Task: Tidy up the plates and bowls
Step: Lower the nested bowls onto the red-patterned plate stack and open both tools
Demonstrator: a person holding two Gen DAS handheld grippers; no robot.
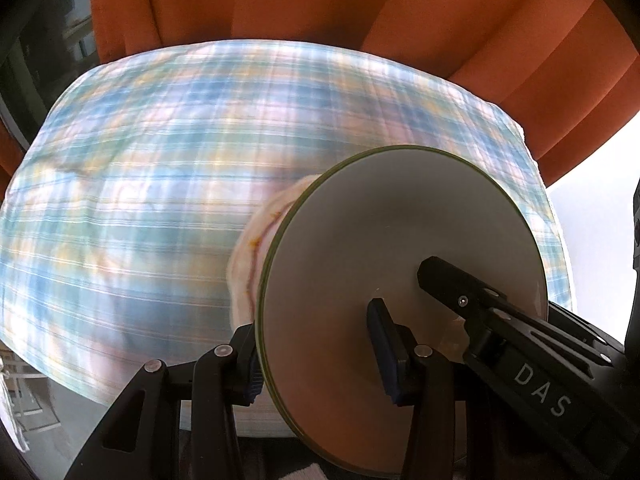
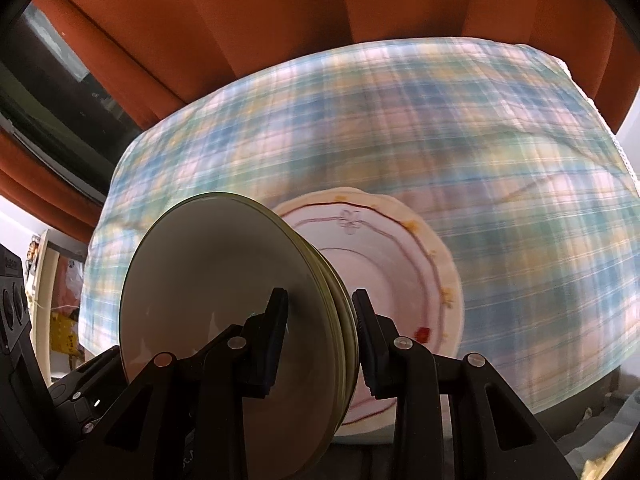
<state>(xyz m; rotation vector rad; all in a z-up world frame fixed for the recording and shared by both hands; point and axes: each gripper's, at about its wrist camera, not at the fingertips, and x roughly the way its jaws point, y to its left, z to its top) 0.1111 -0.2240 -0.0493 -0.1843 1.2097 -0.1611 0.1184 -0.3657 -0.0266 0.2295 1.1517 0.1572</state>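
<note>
- Two black two-finger grippers clamp one stack of plates from opposite sides, the stack held on edge above the table.
- Left gripper [image 1: 318, 354] grips the stack's rim with one finger behind the plates and one blue-padded finger [image 1: 384, 344] pressed on the front face.
- Right gripper [image 2: 320, 332] squeezes the same stack across its rims, one finger on the front face, the other on the back plate.
- Stack of round pale grey-white plates with thin olive-green rims [image 2: 224, 280] shows several green edges packed together; the front face is plain, glossy and slightly dished.
- At the back of the stack sits a white scalloped plate with red-brown line trim and small flower marks [image 2: 400, 256], wider than the green-rimmed ones.
- Behind the plates lies a blurred plaid tablecloth in blue, green, yellow and white [image 1: 160, 160], covering the table.
- Farthest back stands an orange upholstered seat back [image 2: 280, 20].
</note>
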